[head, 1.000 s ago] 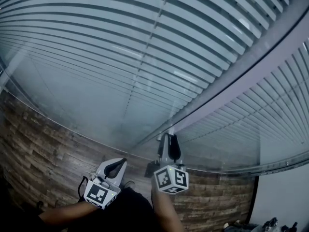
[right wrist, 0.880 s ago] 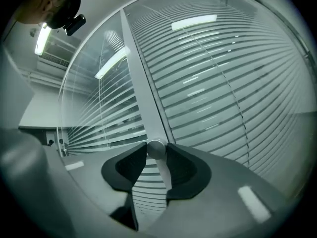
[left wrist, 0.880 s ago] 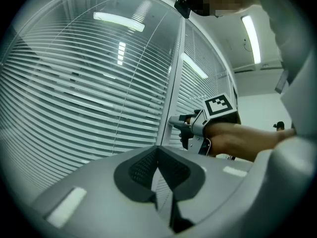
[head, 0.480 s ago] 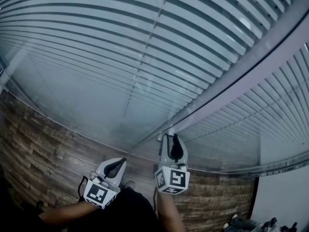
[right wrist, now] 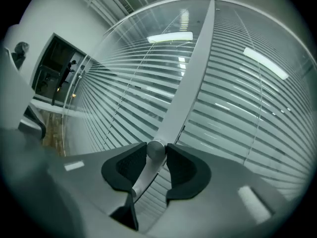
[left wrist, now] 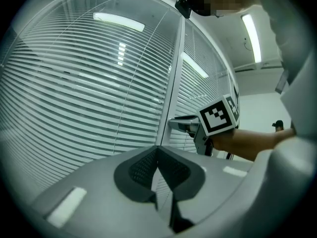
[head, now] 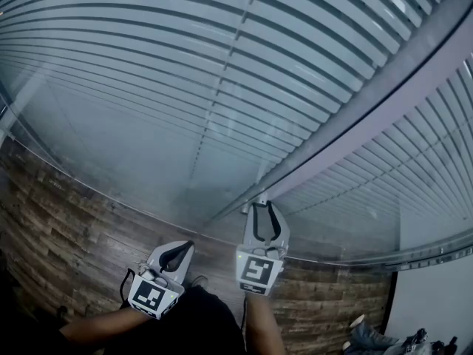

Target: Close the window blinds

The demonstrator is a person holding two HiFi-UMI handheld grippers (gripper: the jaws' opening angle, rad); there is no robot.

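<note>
White slat blinds (head: 185,65) hang behind glass on both sides of a grey upright frame bar (head: 355,128). A small silver turning knob (right wrist: 155,149) sticks out from the foot of that bar (right wrist: 190,73). My right gripper (right wrist: 156,157) is shut on the knob, one black pad pressing on each side of it. In the head view the right gripper (head: 265,205) points up at the knob (head: 260,200). My left gripper (head: 179,248) hangs lower to the left, away from the glass, and is shut on nothing (left wrist: 158,155). The slats stand partly tilted, with dark gaps between them.
Wood-look planking (head: 66,228) runs below the glass. A white wall (head: 436,302) stands at the lower right, with shoes (head: 384,339) on the floor by it. The right gripper view has a dark doorway (right wrist: 59,78) far to the left.
My right gripper has rolled about its own axis on the knob, so its marker cube now faces me flat and both jaws show side by side. The left gripper has stayed still.
</note>
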